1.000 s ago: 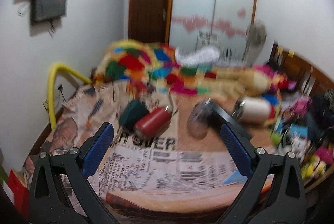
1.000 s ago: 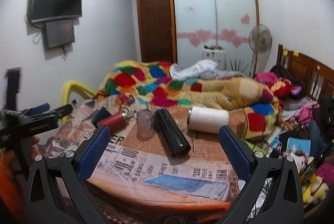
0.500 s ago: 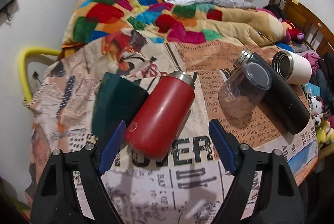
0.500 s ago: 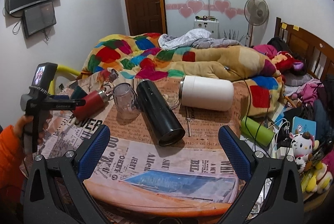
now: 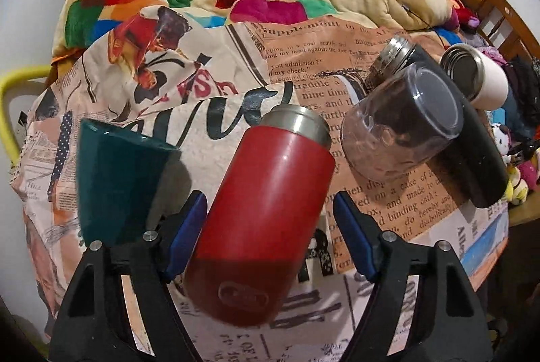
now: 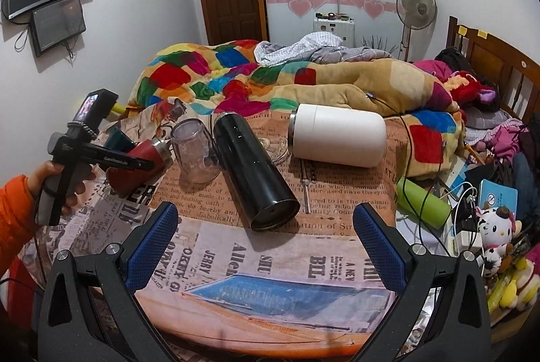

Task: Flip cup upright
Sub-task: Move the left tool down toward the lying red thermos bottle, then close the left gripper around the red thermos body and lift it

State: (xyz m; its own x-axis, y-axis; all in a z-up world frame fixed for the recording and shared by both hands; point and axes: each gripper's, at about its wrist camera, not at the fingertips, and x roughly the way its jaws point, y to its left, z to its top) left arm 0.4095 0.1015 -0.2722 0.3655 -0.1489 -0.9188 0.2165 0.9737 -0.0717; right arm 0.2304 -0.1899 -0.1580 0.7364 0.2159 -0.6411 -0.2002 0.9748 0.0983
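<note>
A red flask cup [image 5: 263, 213] with a steel rim lies on its side on the newspaper-covered table [image 5: 216, 85]. My left gripper [image 5: 270, 237] is open, its blue pads on either side of the cup's lower body, not pressing it. In the right wrist view the red cup [image 6: 138, 163] lies at the left with the left gripper [image 6: 111, 159] over it. My right gripper [image 6: 266, 244] is open and empty above the table's near edge.
A dark green cup [image 5: 114, 183] lies just left of the red one. A clear plastic cup [image 5: 401, 126], a black flask [image 6: 253, 169] and a white flask [image 6: 337, 134] lie on their sides to the right. A bed with a colourful quilt [image 6: 236, 78] is behind.
My left gripper has moved forward and down until its open fingers straddle the red cup. The right gripper has barely moved.
</note>
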